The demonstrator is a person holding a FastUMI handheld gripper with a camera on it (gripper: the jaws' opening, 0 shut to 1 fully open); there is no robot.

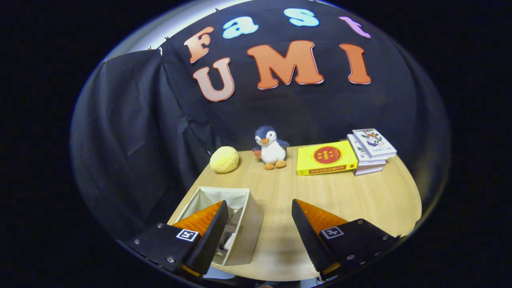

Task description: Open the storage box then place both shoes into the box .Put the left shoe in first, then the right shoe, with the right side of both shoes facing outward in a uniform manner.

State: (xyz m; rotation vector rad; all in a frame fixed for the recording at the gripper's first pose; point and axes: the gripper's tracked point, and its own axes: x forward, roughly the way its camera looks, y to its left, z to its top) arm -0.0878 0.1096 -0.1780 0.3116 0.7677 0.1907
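Spread wide with nothing between them, the gripper (260, 224) hangs over the wooden table (360, 200) at the lower middle. Its left finger overlaps the open cloth storage box (244, 208) at lower left; something pale lies inside. Beyond sit a toy penguin (271, 148) and books (370, 150).

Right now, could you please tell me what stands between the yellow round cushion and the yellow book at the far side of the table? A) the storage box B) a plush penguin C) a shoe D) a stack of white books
B: the plush penguin stands upright between the yellow round cushion and the yellow book, far beyond the open gripper.
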